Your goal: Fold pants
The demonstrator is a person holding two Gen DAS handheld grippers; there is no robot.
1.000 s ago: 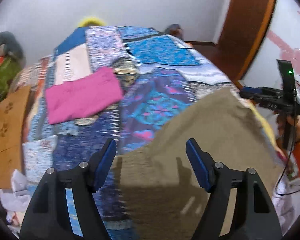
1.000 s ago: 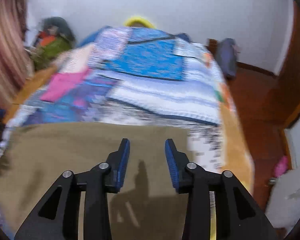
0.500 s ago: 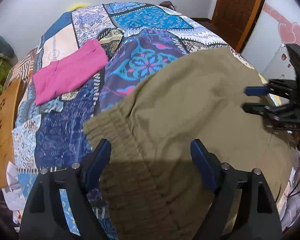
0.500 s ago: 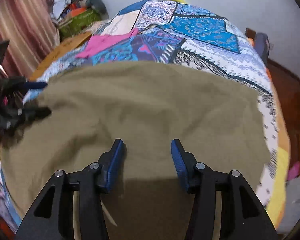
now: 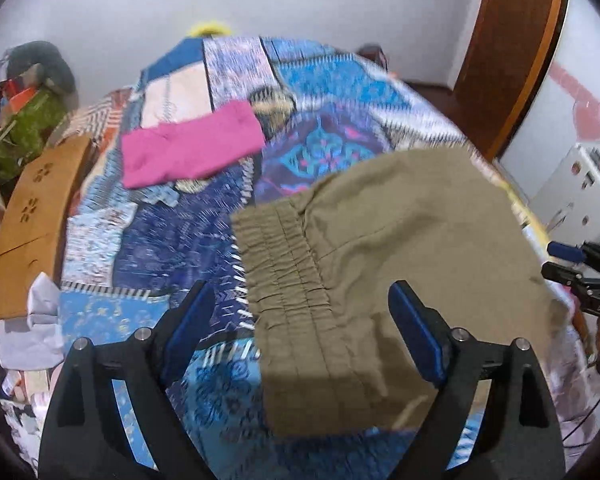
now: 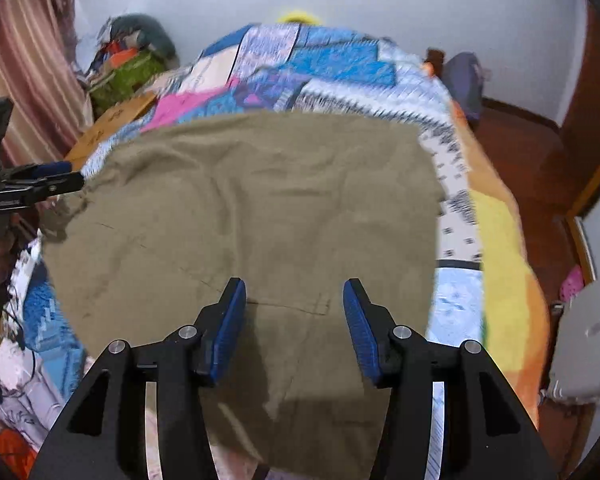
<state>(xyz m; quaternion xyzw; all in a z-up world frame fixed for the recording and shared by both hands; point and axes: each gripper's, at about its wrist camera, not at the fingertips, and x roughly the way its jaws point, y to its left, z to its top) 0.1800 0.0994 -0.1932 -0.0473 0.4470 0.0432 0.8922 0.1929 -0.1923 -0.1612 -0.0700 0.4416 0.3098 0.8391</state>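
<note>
Olive-khaki pants point(image 5: 400, 248) lie spread flat on the near end of the patterned bedspread point(image 5: 172, 240); the ribbed elastic waistband point(image 5: 288, 280) is at their left end. My left gripper point(image 5: 300, 332) is open, hovering over the waistband with nothing between its pads. In the right wrist view the pants point(image 6: 260, 220) fill the middle, and my right gripper point(image 6: 294, 328) is open above their near edge. Each gripper shows at the edge of the other's view: the right one point(image 5: 572, 268) and the left one point(image 6: 32, 184).
A folded pink garment point(image 5: 188, 144) lies farther up the bed. A wooden headboard panel point(image 5: 32, 216) and a heap of clothes point(image 5: 28, 120) are at the left. A wooden door point(image 5: 512, 48) and white appliance point(image 5: 580, 196) stand right. The floor point(image 6: 520, 152) runs along the bed's right side.
The pants have settled flat on the bed, waistband now laid out straight. Both grippers have lifted and pulled back from the cloth, still open.
</note>
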